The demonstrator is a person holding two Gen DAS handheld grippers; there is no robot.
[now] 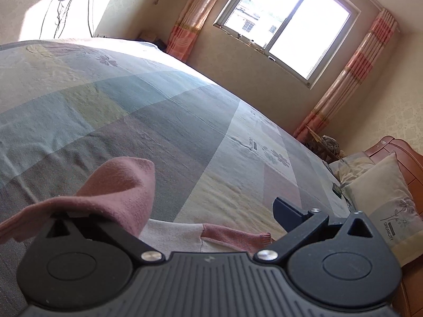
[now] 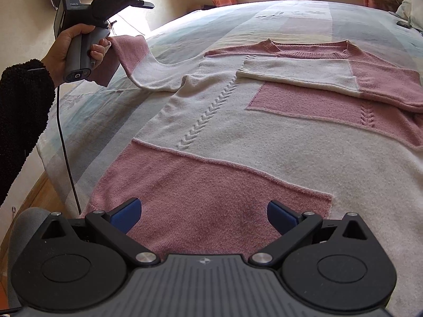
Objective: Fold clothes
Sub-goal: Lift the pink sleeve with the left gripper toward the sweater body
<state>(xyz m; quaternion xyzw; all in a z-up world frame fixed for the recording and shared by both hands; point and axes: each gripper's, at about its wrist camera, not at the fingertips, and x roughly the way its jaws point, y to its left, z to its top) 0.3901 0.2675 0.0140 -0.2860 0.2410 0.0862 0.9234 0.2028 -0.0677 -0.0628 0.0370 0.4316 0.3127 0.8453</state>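
I see a pink and white sweater (image 2: 238,137) lying flat on the bed (image 2: 304,21), front side up, with its collar (image 2: 309,49) at the far end and its hem near my right gripper (image 2: 203,212). The right sleeve (image 2: 317,78) of the sweater is already folded across the chest. The other sleeve (image 2: 137,60) is lifted from the bed and goes up to the left gripper (image 2: 124,2), which a hand (image 2: 76,47) in a black fuzzy sleeve (image 2: 21,121) holds by the handle, high above the left edge of the bed. In the right wrist view the pink cuff end of this sleeve is pressed between the fingers of the hand and the handle.

In the left wrist view, my left gripper (image 1: 185,211) has its two fingers far apart. The pink cuff (image 1: 124,190) is draped over the left finger and hides its tip, so I cannot tell if the cloth is only hanging there or caught. The right finger (image 1: 288,212) is bare.

My right gripper is wide open, with both blue pads (image 2: 127,214) visible. It hovers just over the pink panel at the hem and holds nothing.

At the far side of the bed there are pillows (image 1: 380,198) and a window (image 1: 285,23) with striped curtains (image 1: 351,79).
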